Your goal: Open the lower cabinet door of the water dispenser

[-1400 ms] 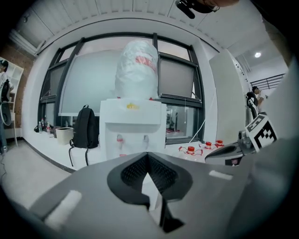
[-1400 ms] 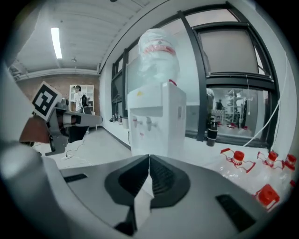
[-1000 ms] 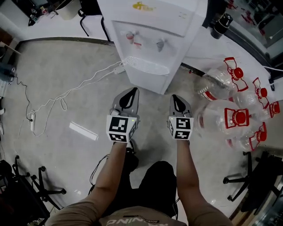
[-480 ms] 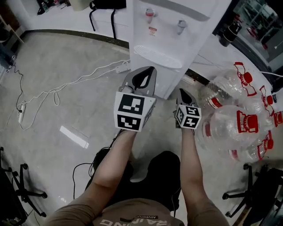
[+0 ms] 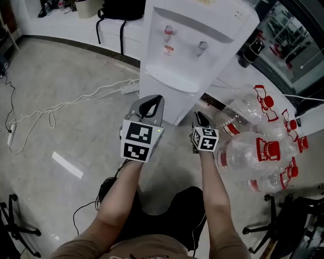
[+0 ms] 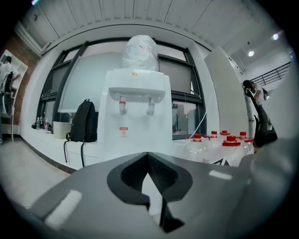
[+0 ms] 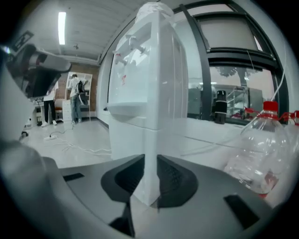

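The white water dispenser (image 5: 192, 30) stands ahead of me, its drip tray (image 5: 169, 78) above the lower cabinet door (image 5: 175, 110). My left gripper (image 5: 157, 97) is shut and empty, held level in front of the door's left half. In the left gripper view the dispenser (image 6: 135, 116) fills the middle, and the left gripper (image 6: 148, 155) hides the door. My right gripper (image 5: 199, 115) hangs lower, by the cabinet's right front corner. Its jaws are opening by a narrow slit. In the right gripper view the cabinet's corner edge (image 7: 150, 144) shows beyond that slit in the right gripper (image 7: 150, 161), and nothing is held.
Several big clear water bottles (image 5: 253, 146) with red caps lie on the floor just right of my right gripper. A power strip with a white cable (image 5: 126, 89) trails left. A black backpack (image 5: 121, 10) leans at the wall. Chair bases (image 5: 273, 222) stand at the lower corners.
My right gripper has sunk and moved in toward the dispenser's lower right corner. The left gripper has stayed about where it was. The dispenser has shifted lower in the head view.
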Tool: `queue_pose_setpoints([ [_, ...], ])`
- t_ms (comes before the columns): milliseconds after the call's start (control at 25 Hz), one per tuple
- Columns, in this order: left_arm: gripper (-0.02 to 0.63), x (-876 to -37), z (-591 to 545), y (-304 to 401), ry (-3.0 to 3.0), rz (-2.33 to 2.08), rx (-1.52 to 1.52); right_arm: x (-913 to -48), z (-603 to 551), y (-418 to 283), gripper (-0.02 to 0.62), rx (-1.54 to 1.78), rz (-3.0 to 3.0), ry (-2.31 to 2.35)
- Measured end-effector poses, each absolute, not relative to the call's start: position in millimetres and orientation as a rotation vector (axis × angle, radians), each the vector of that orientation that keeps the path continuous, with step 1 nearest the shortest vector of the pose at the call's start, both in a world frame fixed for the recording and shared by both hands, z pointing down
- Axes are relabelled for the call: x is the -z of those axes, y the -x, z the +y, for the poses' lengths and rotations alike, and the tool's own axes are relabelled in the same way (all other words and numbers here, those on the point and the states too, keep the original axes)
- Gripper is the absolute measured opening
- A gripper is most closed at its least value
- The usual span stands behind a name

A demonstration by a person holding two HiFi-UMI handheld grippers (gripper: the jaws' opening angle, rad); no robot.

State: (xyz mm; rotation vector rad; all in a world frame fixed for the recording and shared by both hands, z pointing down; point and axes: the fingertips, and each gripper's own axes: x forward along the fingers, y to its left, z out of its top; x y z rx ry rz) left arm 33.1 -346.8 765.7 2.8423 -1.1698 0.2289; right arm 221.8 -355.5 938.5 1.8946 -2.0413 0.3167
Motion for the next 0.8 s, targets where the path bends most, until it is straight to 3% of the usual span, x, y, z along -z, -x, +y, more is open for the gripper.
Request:
queue_pose_setpoints([
  [80, 0.002, -768.2, -346.5, -47.2, -2.869, -1.129, -0.286, -947.7, -369.4, -218.5, 0.162, -0.348, -2.067, -1.860],
  [160, 0.002, -764.7, -343.4, -59.8, -2.904, -1.091, -0.308, -953.9, -380.8, -214.5, 0.204, -0.391, -2.125, -1.839],
  [800, 0.002, -766.1, -351.7, -59.1, -2.897, -1.056, -0.324, -959.7, -426.1, -216.8, 0.262, -0.344, -2.140, -1.844],
])
